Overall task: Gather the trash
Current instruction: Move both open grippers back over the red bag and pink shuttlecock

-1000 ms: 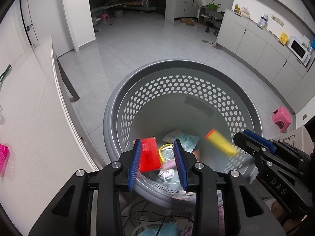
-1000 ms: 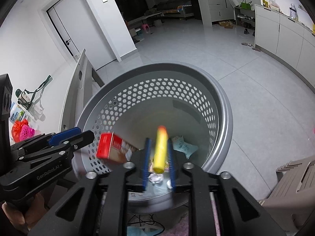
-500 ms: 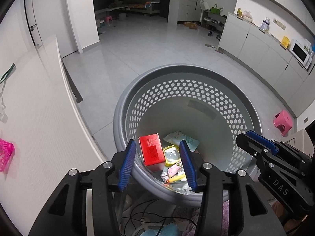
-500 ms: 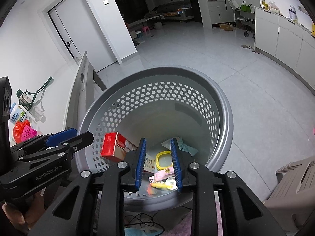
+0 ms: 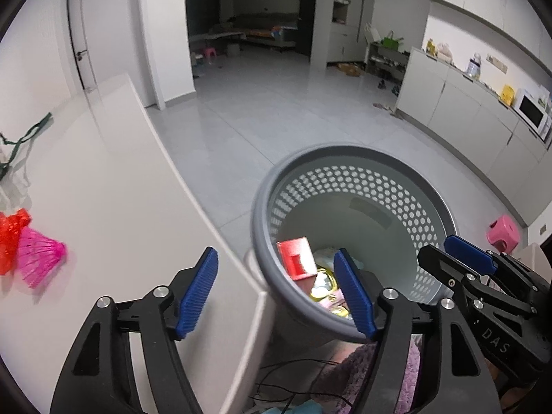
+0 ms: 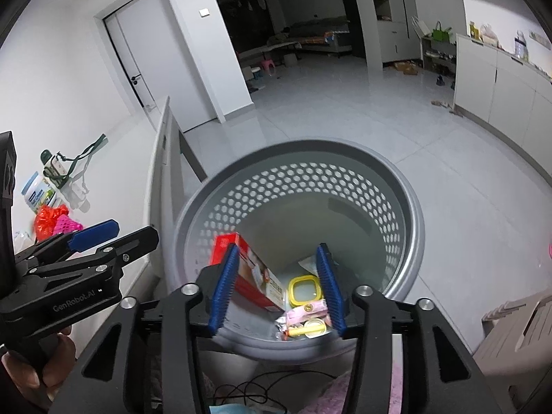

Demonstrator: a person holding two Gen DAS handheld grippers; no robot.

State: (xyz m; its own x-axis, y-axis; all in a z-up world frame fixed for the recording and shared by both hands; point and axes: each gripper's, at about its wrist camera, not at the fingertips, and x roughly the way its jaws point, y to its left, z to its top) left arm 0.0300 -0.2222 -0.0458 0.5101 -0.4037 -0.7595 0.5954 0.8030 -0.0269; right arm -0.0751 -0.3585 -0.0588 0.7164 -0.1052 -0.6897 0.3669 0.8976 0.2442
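Left gripper [image 5: 276, 293]: gaping wide, gripping nothing, red box [image 5: 297, 254] lying beyond.
Right gripper [image 6: 277, 289]: spread apart, empty, hovering above laundry basket [image 6: 410, 241].

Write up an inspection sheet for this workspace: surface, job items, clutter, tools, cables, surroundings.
Surface: white rectangular countertop, beside the bin.
Job's things: grey perforated plastic bin on the floor holds a red cardboard box, a yellow-rimmed square lid, a pink wrapper and other small scraps.
Clutter: pink and red mesh bundles and a green strap lie on the countertop.
Grippers: left tool open and empty; right tool open and empty, above the bin.
Cables: black cable on the floor below the bin.
Surroundings: grey tiled floor, white base cabinets, white microwave, pink plastic stool.
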